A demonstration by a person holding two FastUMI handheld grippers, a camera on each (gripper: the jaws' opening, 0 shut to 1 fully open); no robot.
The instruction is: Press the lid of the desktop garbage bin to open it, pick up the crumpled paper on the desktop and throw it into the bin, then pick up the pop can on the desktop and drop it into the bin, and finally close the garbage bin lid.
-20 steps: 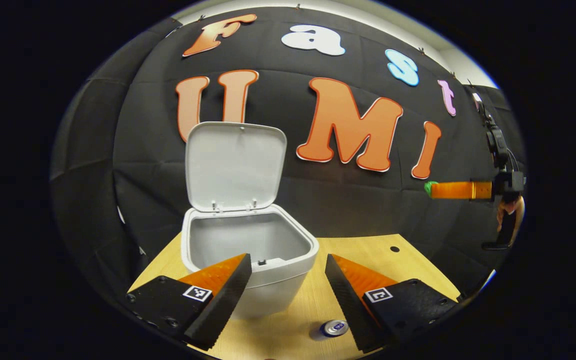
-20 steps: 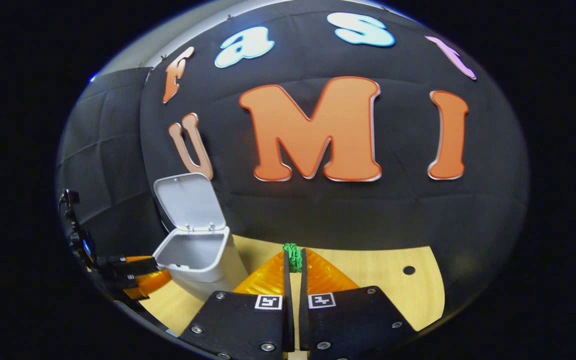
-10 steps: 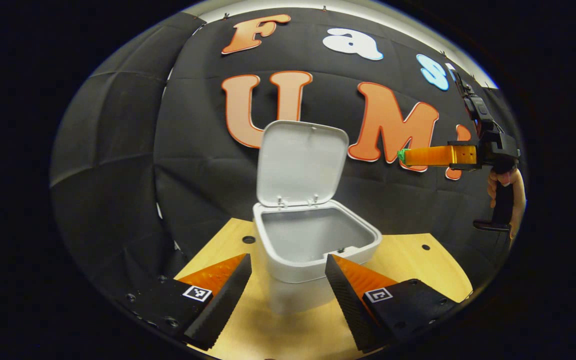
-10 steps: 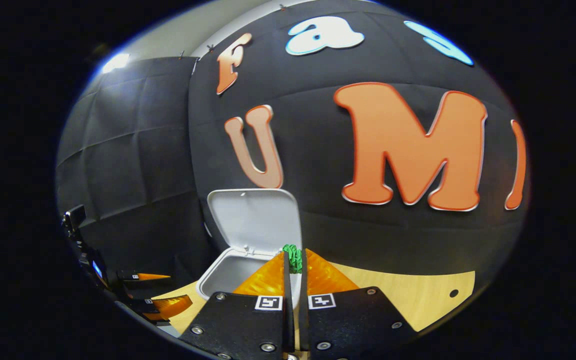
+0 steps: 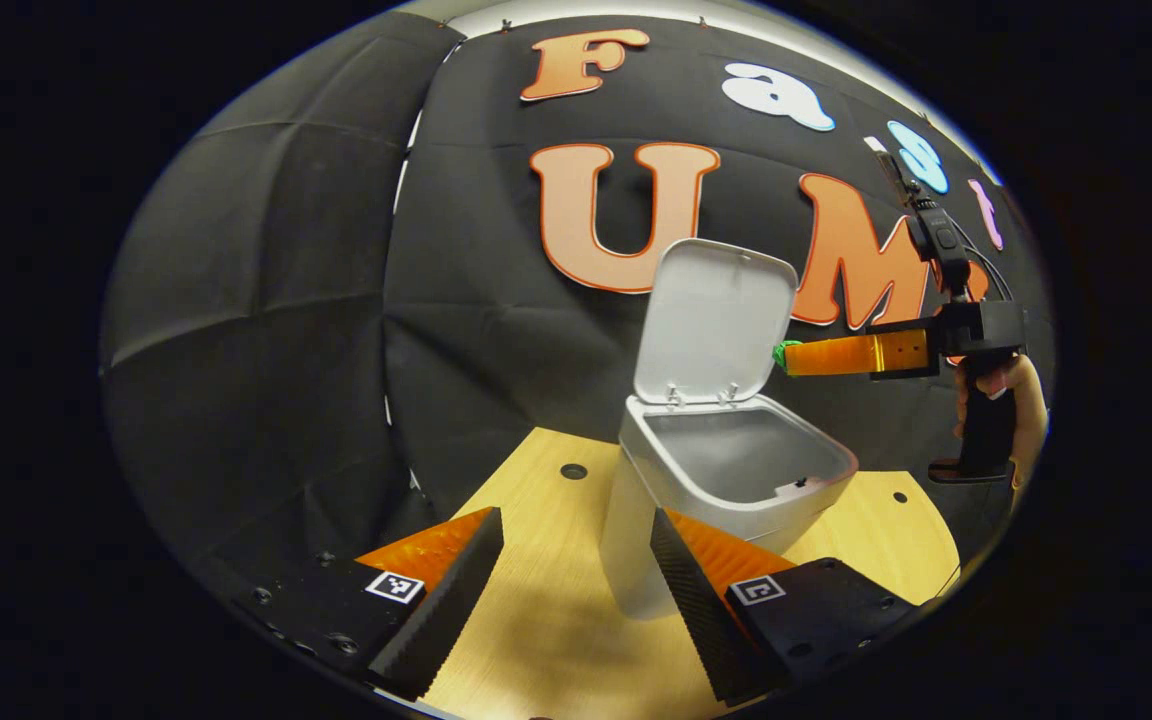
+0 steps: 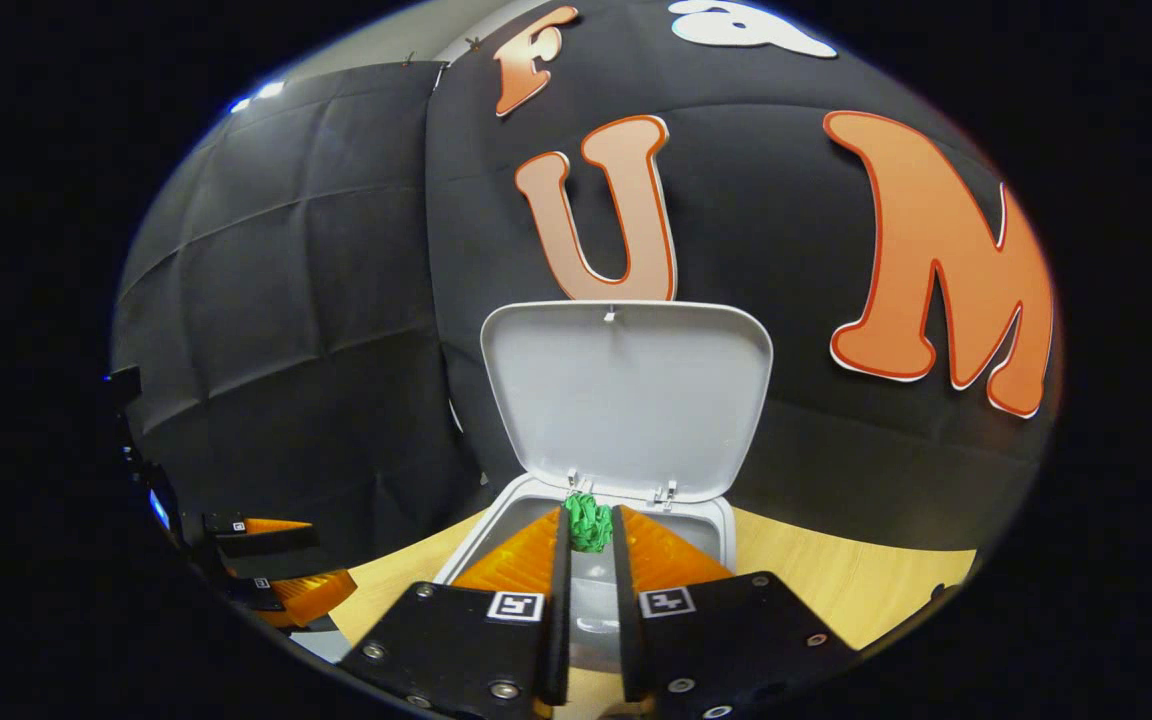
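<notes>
The table (image 5: 536,620) was light wood, set against the black cloth wall (image 5: 266,330). On it stood the white bin (image 5: 726,500), its lid (image 5: 716,320) swung up and back on the rear hinges, nearly upright, leaving the mouth wide open. In the right gripper view the bin (image 6: 716,520) sat straight ahead and below, with the raised lid (image 6: 626,400) behind it.

The left gripper (image 5: 576,590) hung low over the table with its fingers spread well apart and nothing between them; the bin stood just beyond its right finger. In the right gripper view it (image 6: 276,570) appeared far off at the lower left edge.

The right gripper (image 6: 588,525) was pressed nearly together on the crumpled green paper (image 6: 588,522), which was pinched at the fingertips above the bin's open mouth, in front of the hinges. In the left gripper view that gripper (image 5: 796,357) reached in level from the right, gripped at its handle by a hand (image 5: 1021,390), with the paper (image 5: 786,353) at its tip in front of the lid's lower right edge, above the bin.
</notes>
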